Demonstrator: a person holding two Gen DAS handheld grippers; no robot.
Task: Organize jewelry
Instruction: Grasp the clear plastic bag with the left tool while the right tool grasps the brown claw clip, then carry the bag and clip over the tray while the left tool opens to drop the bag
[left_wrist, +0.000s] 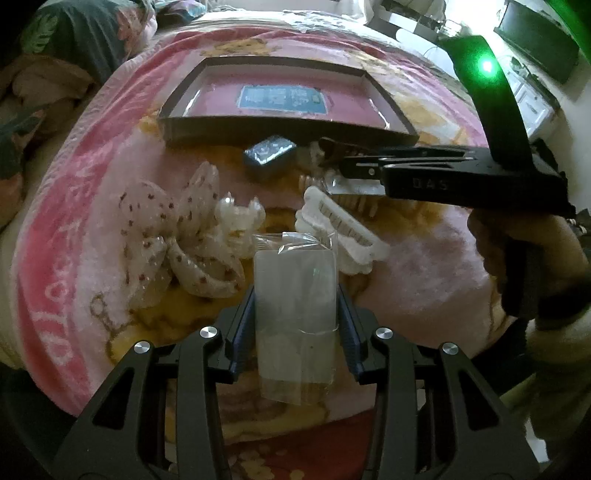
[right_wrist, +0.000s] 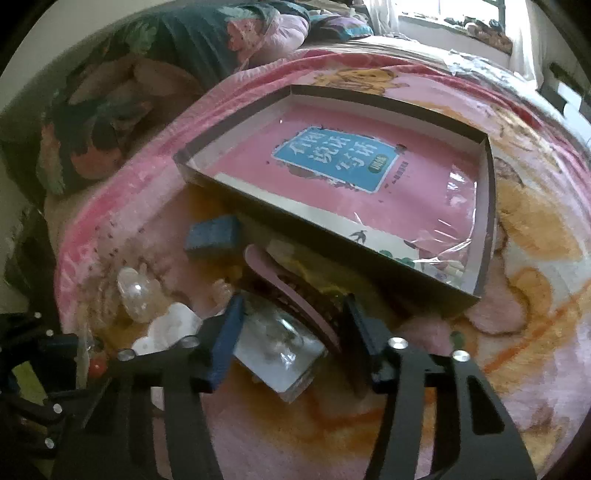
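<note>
Pink plush blanket (left_wrist: 74, 229) with orange cartoon prints covers a bed and carries everything else. Farthest from the cameras lies a large shallow box (left_wrist: 284, 127) with dark walls, open on top; inside it a pink booklet (right_wrist: 369, 177) with a blue label lies flat under clear film. The hair accessories and jewelry packets sit in a loose cluster on the blanket just in front of the box's near wall. Largest among them is a translucent speckled hair clip (left_wrist: 173, 236) shaped like petals, to the left of centre in the left wrist view. Beside it to the right lies a white comb-like clip (left_wrist: 340, 229), and above both, close to the box wall, a small blue case (left_wrist: 269, 157). The left claw (left_wrist: 295, 306) is clenched on a small clear plastic packet (left_wrist: 295, 295) with a pale card inside, its blue-padded fingers pressing the packet's two long edges and holding it upright above the cluster. The right claw (right_wrist: 291, 328) reaches into the cluster from the right, in front of the box; it straddles a pink curved hair clip (right_wrist: 291, 291) and a second clear packet (right_wrist: 280, 350) lying on the blanket. Its fingers stand partly closed, and whether they press on either item cannot be told. A gloved hand (left_wrist: 517, 258) grips that tool's handle at the right edge of the left wrist view.
</note>
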